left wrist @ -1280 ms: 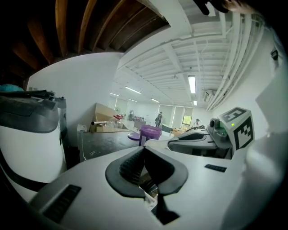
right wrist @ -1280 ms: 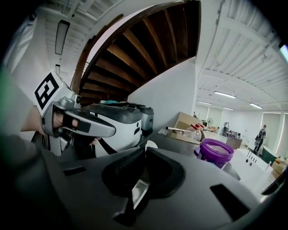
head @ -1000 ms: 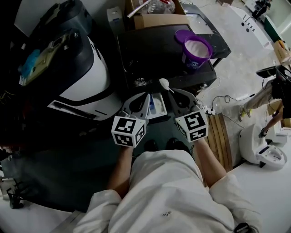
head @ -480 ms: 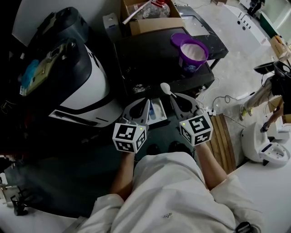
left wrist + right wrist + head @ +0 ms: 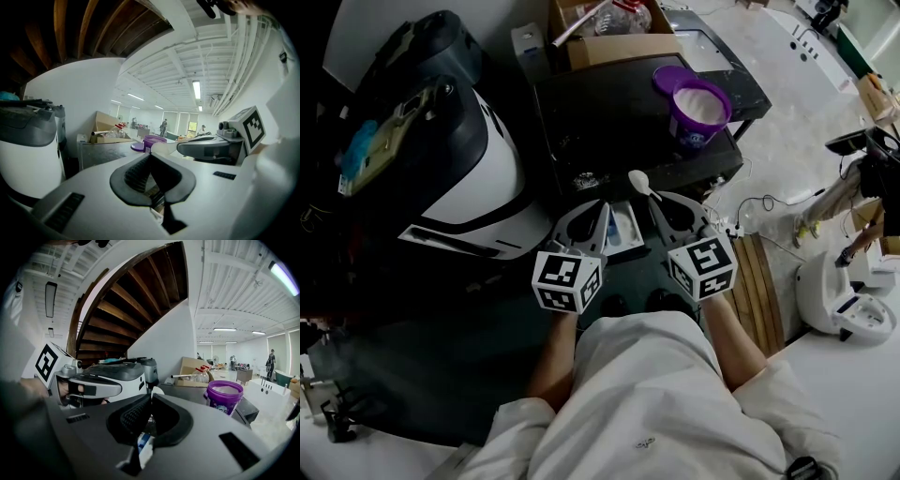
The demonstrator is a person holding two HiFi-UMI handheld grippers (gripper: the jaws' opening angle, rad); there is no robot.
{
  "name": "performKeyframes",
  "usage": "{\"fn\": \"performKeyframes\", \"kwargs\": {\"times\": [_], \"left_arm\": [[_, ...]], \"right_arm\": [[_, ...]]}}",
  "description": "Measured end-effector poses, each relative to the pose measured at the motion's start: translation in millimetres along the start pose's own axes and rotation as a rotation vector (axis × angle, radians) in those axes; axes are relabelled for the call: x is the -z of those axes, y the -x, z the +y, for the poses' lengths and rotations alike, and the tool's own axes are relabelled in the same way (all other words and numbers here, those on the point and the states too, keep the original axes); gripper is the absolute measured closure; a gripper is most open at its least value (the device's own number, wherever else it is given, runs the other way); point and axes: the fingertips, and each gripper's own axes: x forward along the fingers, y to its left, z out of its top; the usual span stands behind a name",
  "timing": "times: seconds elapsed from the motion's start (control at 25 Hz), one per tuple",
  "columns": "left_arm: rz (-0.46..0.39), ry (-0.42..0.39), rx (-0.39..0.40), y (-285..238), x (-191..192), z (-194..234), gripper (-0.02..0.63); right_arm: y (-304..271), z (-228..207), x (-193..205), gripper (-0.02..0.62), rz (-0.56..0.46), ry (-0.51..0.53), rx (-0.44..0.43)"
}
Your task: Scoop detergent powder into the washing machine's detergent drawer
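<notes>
The washing machine [image 5: 473,173] fills the left of the head view, and beside it a dark surface [image 5: 600,112] carries the open purple tub [image 5: 698,112] of white powder, set well beyond the hands where a forward reach would meet it. Near the front edge of that surface the detergent drawer [image 5: 624,230] shows its white and blue compartments between the two tools, open to take the powder. The left gripper [image 5: 150,156] hangs just beside the drawer with its fingers together on nothing, probably parked there to keep out of the way. The right gripper [image 5: 150,398] has its fingers clamped on the handle of a small white scoop [image 5: 637,178], whose bowl points forward past the drawer's far end, toward the tub. Whether the bowl carries powder cannot be told, but judging by its aim, the dip into the tub looks like the step in hand
</notes>
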Motion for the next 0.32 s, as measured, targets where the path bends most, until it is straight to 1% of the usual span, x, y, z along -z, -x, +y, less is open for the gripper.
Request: {"fn": "performKeyframes", "kwargs": {"times": [0.32], "left_arm": [[0.001,-0.001,-0.003,-1.9,-1.3,2.1,0.588]], "right_arm": [[-0.4,-2.5,-0.6,0.586,0.0,-0.001,0.0]]}}
